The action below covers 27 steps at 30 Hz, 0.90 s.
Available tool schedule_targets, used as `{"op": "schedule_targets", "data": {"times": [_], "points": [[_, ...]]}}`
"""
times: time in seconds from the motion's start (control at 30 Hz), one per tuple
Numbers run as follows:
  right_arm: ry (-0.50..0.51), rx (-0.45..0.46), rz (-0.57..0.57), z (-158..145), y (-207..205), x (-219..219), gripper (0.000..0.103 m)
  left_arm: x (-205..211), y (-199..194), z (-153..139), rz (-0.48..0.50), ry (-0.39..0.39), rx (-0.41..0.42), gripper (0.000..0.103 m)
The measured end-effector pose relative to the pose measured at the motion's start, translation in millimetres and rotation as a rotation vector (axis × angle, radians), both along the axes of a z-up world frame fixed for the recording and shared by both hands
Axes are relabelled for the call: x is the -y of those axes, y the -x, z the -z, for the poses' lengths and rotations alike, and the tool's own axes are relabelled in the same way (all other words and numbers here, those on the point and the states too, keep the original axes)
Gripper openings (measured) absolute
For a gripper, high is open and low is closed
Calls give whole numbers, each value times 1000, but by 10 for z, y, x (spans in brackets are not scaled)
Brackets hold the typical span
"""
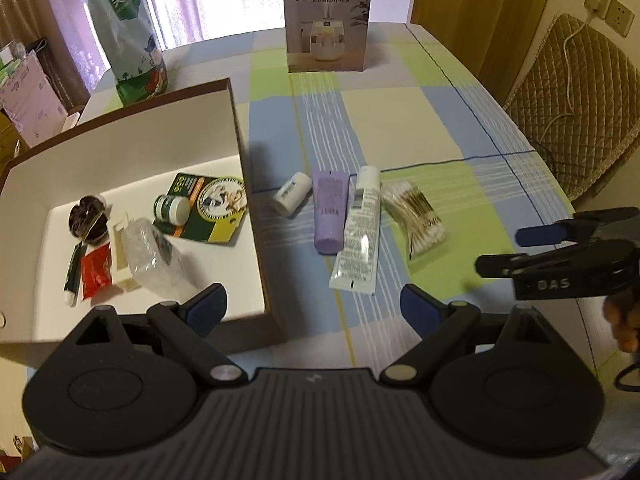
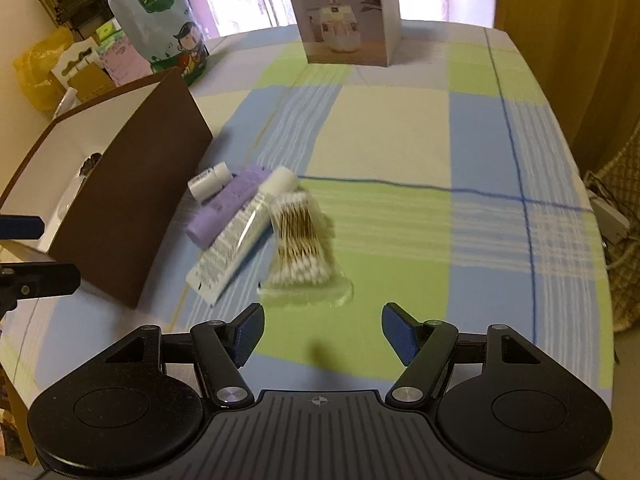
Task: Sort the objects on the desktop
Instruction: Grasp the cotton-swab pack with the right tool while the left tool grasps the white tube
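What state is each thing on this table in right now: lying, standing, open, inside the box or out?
Left gripper: fingers open, empty.
Right gripper: fingers open, empty.
Storage box: open, several small items inside.
Green-capped jar: inside box, on its side.
Small white bottle: outside box, lying down.
Purple tube: outside, lying flat.
White tube: outside, lying flat beside the purple tube.
Cotton swab pack: outside, lying flat.
Humidifier carton: standing upright.

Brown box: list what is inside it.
The brown box holds a green-capped jar on a printed card, a crumpled clear wrapper, a red packet, a small tube and a dark round thing. Anything beneath stays hidden.
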State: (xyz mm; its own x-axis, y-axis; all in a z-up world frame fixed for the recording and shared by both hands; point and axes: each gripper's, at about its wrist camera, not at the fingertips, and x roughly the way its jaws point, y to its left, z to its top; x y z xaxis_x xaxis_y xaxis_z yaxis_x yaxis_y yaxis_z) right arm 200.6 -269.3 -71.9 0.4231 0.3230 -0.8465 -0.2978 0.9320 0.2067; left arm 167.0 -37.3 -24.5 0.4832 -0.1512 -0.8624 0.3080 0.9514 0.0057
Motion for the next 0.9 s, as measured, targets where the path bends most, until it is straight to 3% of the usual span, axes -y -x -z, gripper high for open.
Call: {"op": "schedule_targets", "data": {"times": [0.27, 0.37, 0.5, 0.57, 0.9], "points": [[5, 36, -78, 167, -335, -192, 72, 29, -250, -8, 5, -8, -7, 92], [5, 37, -106, 262, -426, -260, 43, 38, -302, -6, 3, -12, -7, 92], [14, 44, -133, 416, -482, -305, 42, 60, -357, 19, -2, -22, -12, 91], [34, 43, -149, 472, -470, -297, 28, 76, -381, 30, -3, -25, -13, 91], [62, -14, -125, 415, -422, 22, 26, 288, -520, 90, 22, -57, -8, 91]]}}
